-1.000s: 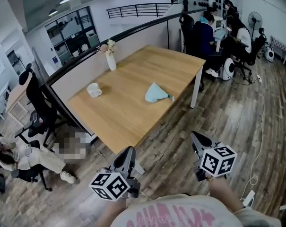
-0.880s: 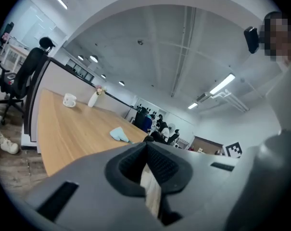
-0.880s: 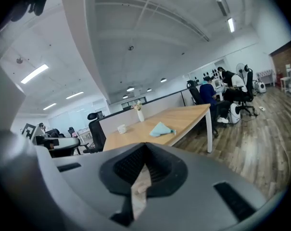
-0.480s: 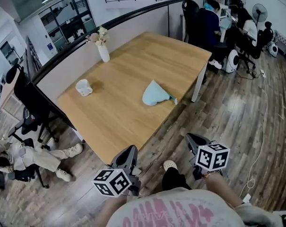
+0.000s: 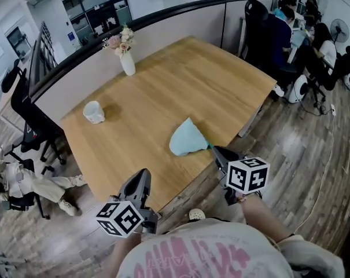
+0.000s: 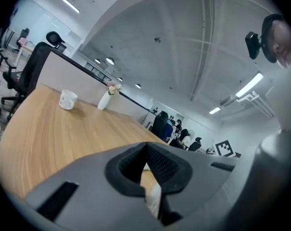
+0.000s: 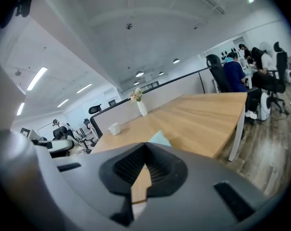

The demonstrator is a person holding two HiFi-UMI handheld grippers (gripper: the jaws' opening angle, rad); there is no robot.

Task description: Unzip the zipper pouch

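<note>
At the near edge of the table (image 5: 134, 126), the left claw (image 5: 142, 177) and right claw (image 5: 218, 152) are arriving closer than a second ago, jaws pressed together, gripping nothing. The pale blue zipper pouch (image 5: 186, 139) is lying on the table just beside the right claw.
</note>
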